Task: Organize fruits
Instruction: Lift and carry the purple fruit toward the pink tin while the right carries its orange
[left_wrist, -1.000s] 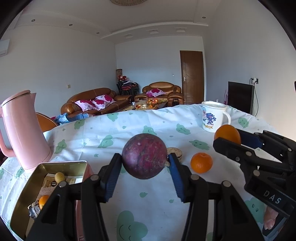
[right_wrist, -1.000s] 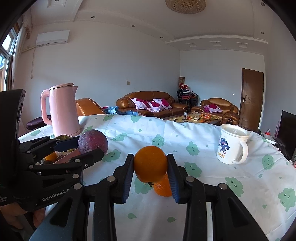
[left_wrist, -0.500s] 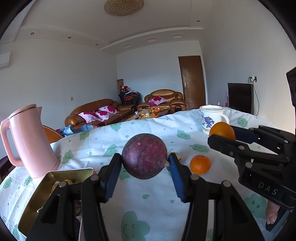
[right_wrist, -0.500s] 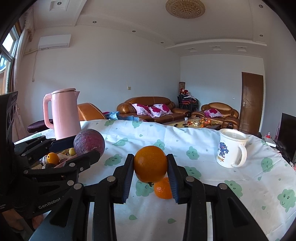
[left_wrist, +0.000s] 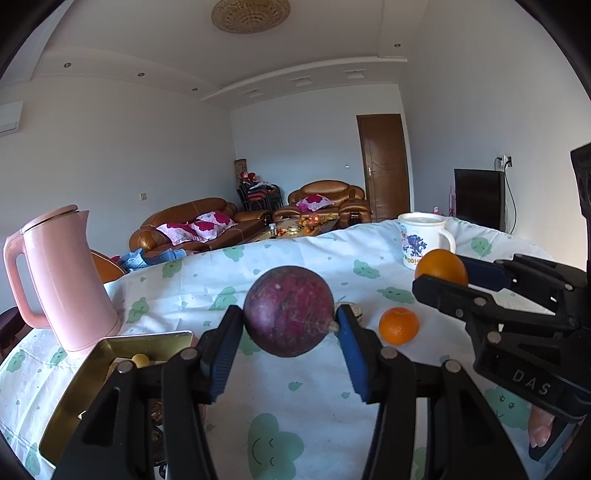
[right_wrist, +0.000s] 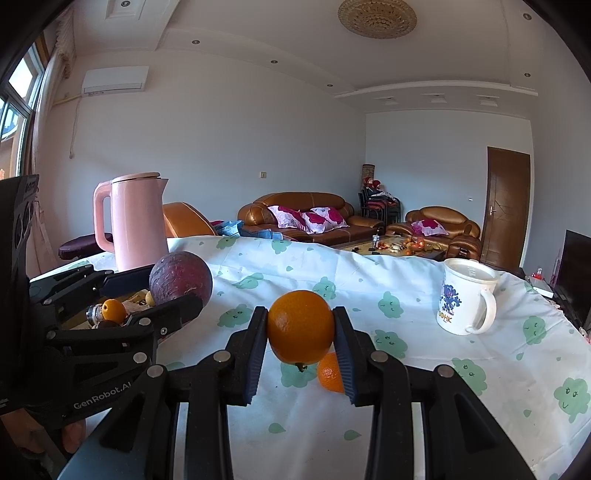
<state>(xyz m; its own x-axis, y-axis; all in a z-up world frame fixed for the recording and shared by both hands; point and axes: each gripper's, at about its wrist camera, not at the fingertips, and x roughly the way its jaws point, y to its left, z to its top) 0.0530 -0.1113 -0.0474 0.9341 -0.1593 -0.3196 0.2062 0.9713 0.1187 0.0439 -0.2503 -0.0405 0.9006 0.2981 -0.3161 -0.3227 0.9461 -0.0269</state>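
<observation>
My left gripper (left_wrist: 288, 330) is shut on a dark purple round fruit (left_wrist: 289, 311) and holds it above the table; it also shows in the right wrist view (right_wrist: 180, 277). My right gripper (right_wrist: 300, 334) is shut on an orange (right_wrist: 300, 326), held above the cloth; the orange shows in the left wrist view (left_wrist: 441, 266). A smaller orange (left_wrist: 399, 325) lies on the tablecloth between the grippers, partly hidden behind my right finger (right_wrist: 330, 373). A gold tin box (left_wrist: 79, 384) at the left holds a small orange (right_wrist: 113, 310) and other small items.
A pink kettle (left_wrist: 61, 277) stands behind the tin box at the left. A white mug (right_wrist: 466, 301) stands at the right back. A small round brown thing (left_wrist: 354, 308) lies behind the purple fruit. The white cloth (left_wrist: 295, 387) with green clouds covers the table.
Both grippers have risen and tilted up with their fruits still held; the table and tin box sit lower in both views. The small orange has not moved.
</observation>
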